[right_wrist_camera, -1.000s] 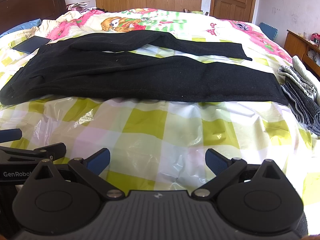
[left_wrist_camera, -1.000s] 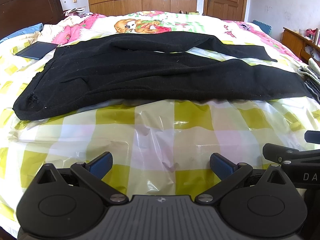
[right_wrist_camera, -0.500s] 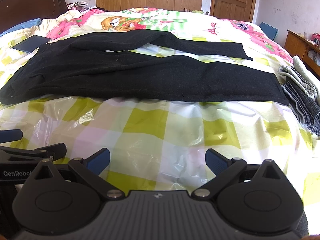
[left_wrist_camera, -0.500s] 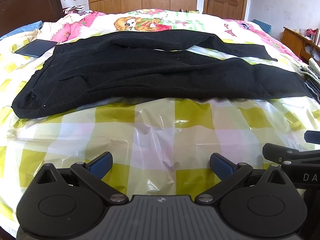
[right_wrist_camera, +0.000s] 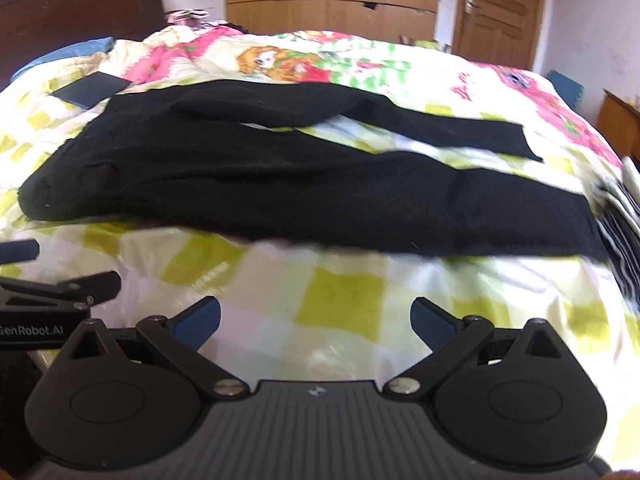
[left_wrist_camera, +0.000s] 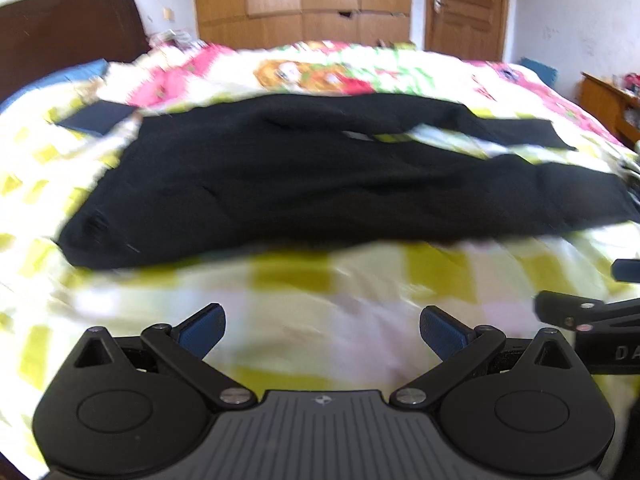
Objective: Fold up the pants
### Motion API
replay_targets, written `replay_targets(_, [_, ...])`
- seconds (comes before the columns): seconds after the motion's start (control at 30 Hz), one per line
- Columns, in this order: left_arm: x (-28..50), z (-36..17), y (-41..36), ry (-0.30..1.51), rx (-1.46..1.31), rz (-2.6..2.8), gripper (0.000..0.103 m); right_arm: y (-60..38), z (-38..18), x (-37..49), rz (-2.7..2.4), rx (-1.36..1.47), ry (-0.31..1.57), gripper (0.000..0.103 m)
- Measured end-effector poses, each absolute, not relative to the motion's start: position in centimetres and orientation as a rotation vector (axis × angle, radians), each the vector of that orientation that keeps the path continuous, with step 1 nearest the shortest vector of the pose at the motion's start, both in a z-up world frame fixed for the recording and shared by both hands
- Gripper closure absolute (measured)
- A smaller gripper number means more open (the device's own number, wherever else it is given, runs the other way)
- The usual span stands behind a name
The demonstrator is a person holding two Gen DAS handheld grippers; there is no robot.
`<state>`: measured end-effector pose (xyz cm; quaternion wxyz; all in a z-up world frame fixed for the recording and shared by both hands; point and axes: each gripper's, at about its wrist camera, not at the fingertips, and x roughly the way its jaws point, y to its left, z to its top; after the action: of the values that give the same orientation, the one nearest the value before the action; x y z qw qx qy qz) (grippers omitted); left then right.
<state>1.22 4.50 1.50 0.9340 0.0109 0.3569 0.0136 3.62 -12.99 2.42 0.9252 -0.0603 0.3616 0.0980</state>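
Observation:
Black pants [left_wrist_camera: 320,176] [right_wrist_camera: 280,184] lie spread across the bed, waistband to the left, both legs reaching right with a gap between them. My left gripper [left_wrist_camera: 322,334] hovers open over the checkered plastic sheet, short of the pants' near edge, nothing between its blue pads. My right gripper [right_wrist_camera: 316,326] is open too, over the same sheet in front of the near leg. Each view shows the other gripper at its side: the right one [left_wrist_camera: 588,312] and the left one [right_wrist_camera: 60,288]. Both views are motion-blurred.
A yellow-checked plastic sheet [right_wrist_camera: 340,296] covers the near bed. A dark flat tablet-like object [right_wrist_camera: 90,90] lies at the far left beyond the waistband. Folded striped clothes [right_wrist_camera: 624,232] sit at the right edge. A headboard, wardrobe and door stand behind the bed.
Both grippers have moved forward and tilted up, so the pants look nearer and larger. The jaws stay open. The pants have not moved.

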Motion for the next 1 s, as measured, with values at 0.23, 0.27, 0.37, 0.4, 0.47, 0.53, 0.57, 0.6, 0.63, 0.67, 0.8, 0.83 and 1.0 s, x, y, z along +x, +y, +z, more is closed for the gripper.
replay_targets(0.23, [3.7, 1.8, 12.5, 0.721, 0.044, 0.185, 0.0, -5.5, 3.2, 7.4, 0.401, -0.308, 0.678, 0.013])
replay_targets(0.27, [4.2, 1.8, 13.8, 0.726, 0.031, 0.209, 0.0, -4.3, 3.1, 8.0, 0.435, -0.34, 0.67, 0.013])
replay_targets(0.37, [5.3, 1.5, 17.4, 0.733, -0.008, 0.272, 0.0, -0.6, 2.8, 9.6, 0.54, -0.427, 0.643, 0.015])
replay_targets(0.4, [5.7, 1.3, 18.4, 0.741, -0.023, 0.29, 0.0, 0.6, 2.6, 10.0, 0.574, -0.45, 0.631, 0.015])
replay_targets(0.47, [6.4, 0.9, 20.3, 0.754, -0.058, 0.322, 0.003, 3.0, 2.1, 10.8, 0.642, -0.478, 0.621, 0.016])
replay_targets(0.53, [7.1, 0.6, 22.0, 0.755, -0.096, 0.359, 0.004, 5.3, 1.5, 11.5, 0.704, -0.498, 0.63, 0.019])
replay_targets(0.57, [7.4, 0.5, 22.7, 0.754, -0.114, 0.371, 0.006, 6.6, 1.2, 11.7, 0.728, -0.512, 0.638, 0.021])
replay_targets(0.6, [7.6, 0.3, 23.3, 0.755, -0.129, 0.374, 0.009, 7.7, 0.8, 11.9, 0.75, -0.526, 0.645, 0.026])
replay_targets(0.63, [7.9, 0.1, 23.8, 0.761, -0.143, 0.373, 0.018, 8.7, 0.4, 11.9, 0.772, -0.54, 0.651, 0.029])
replay_targets(0.67, [8.4, -0.3, 24.5, 0.773, -0.159, 0.371, 0.028, 9.6, 0.0, 12.1, 0.786, -0.554, 0.657, 0.03])
replay_targets(0.8, [9.9, -1.9, 26.4, 0.823, -0.203, 0.36, 0.059, 12.1, -1.2, 12.8, 0.793, -0.54, 0.729, 0.06])
replay_targets(0.83, [9.8, -2.1, 26.7, 0.814, -0.207, 0.355, 0.061, 12.5, -1.2, 13.0, 0.785, -0.528, 0.743, 0.068])
replay_targets(1.0, [8.7, -2.0, 28.8, 0.774, -0.231, 0.33, 0.072, 14.8, -1.1, 11.2, 0.837, -0.547, 0.76, 0.093])
